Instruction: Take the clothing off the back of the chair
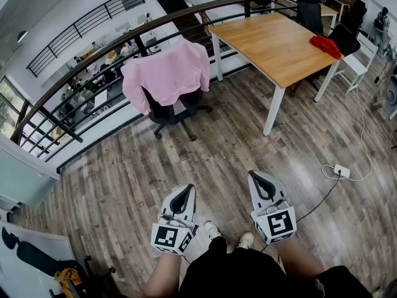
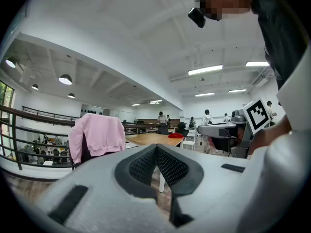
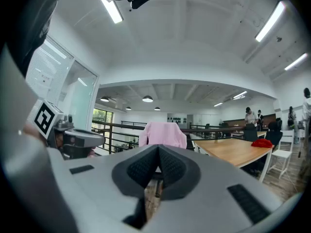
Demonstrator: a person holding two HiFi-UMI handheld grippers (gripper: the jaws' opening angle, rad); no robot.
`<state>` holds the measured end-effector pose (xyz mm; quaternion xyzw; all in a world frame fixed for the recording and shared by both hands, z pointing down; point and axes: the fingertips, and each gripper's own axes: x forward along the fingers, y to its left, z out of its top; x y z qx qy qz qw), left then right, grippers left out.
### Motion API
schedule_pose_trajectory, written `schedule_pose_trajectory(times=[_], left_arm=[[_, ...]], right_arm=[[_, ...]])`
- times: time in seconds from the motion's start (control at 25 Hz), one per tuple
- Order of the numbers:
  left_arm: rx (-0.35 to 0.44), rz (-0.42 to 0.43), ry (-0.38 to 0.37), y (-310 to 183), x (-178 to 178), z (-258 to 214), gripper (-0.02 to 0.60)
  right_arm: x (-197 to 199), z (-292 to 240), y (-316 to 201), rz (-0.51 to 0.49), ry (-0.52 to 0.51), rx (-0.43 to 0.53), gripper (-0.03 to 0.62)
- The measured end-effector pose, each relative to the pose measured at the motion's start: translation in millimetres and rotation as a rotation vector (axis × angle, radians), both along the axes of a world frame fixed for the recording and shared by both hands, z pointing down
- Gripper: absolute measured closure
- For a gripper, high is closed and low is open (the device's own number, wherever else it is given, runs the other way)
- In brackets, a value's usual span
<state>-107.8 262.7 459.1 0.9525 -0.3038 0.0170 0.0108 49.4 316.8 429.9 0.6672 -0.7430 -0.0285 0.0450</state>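
Holding jaws pressed fully together on two grippers, the left gripper [image 1: 188,190] and the right gripper [image 1: 255,174], and gripping nothing with either. Pointing both level and side by side over the wood floor [image 1: 124,185], well apart from the chair. Facing one pink sweatshirt [image 1: 166,73] draped over the back of one black office chair [image 1: 175,112], with sleeves hanging down both sides. Finding that chair beside one curved railing [image 1: 93,51] and just left of one wooden surface [image 1: 273,42] on white legs. Counting one red cloth [image 1: 325,45] at the far right edge of the surface. Noting one white power strip [image 1: 341,171] with its cable on the floor at the right, and two shoes [image 1: 212,230] between the grippers.
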Motion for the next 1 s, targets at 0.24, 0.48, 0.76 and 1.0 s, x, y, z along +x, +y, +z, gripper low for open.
schedule_pose_trajectory(times=[0.24,0.48,0.76,1.0], left_arm=[[0.0,0.009,-0.013,-4,-7,4,0.565],[-0.003,0.016,-0.026,-17,-7,8,0.565],[-0.014,0.023,-0.035,-42,-12,18,0.565],[-0.007,0.034,-0.028,-84,-28,16,0.565]], right_arm=[[-8,3,-2,0.006,0.01,-0.017,0.591],[-10,7,-17,0.006,0.011,-0.023,0.591],[-14,14,-47,0.012,-0.027,-0.035,0.589],[-35,11,-88,-0.009,-0.004,-0.034,0.589]])
